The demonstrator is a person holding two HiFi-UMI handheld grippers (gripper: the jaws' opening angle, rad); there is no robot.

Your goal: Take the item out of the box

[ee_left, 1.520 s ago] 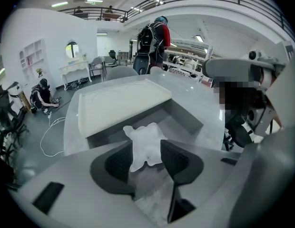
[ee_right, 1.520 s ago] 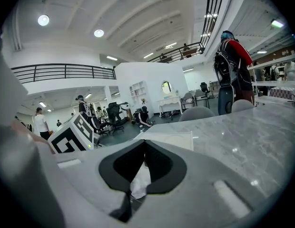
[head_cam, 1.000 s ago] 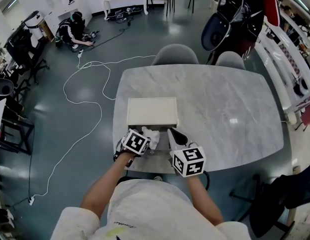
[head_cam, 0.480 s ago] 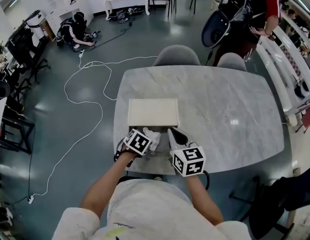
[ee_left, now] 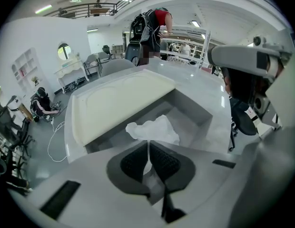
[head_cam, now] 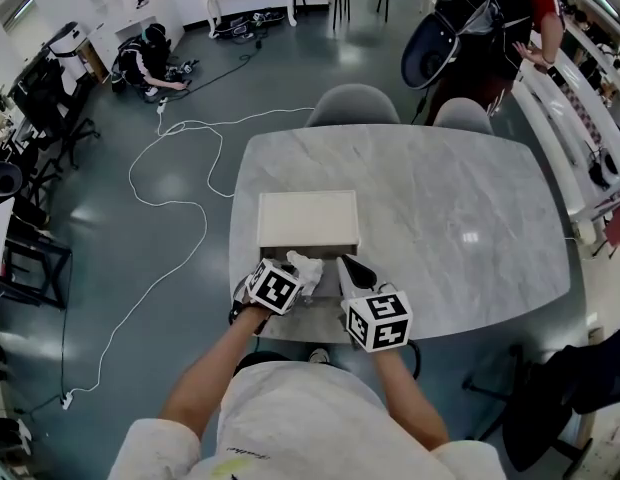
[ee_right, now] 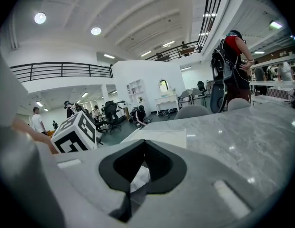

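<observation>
Now the left gripper (ee_left: 148, 144) has just been closing its jaws, and they pinch the near edge of the crumpled white paper (ee_left: 154, 129). The right gripper (ee_right: 144, 144) has not shifted; its jaws are together, with nothing clearly gripped. The paper still lies inside the open grey box (ee_left: 204, 113) on the marble table (head_cam: 460, 198), and the cream lid (head_cam: 307, 220) is folded back behind it.

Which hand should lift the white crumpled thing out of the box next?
Left. The left gripper has just closed on the crumpled white paper in the open box, so it only needs lifting. The right gripper is shut, off to the paper's side.
</observation>
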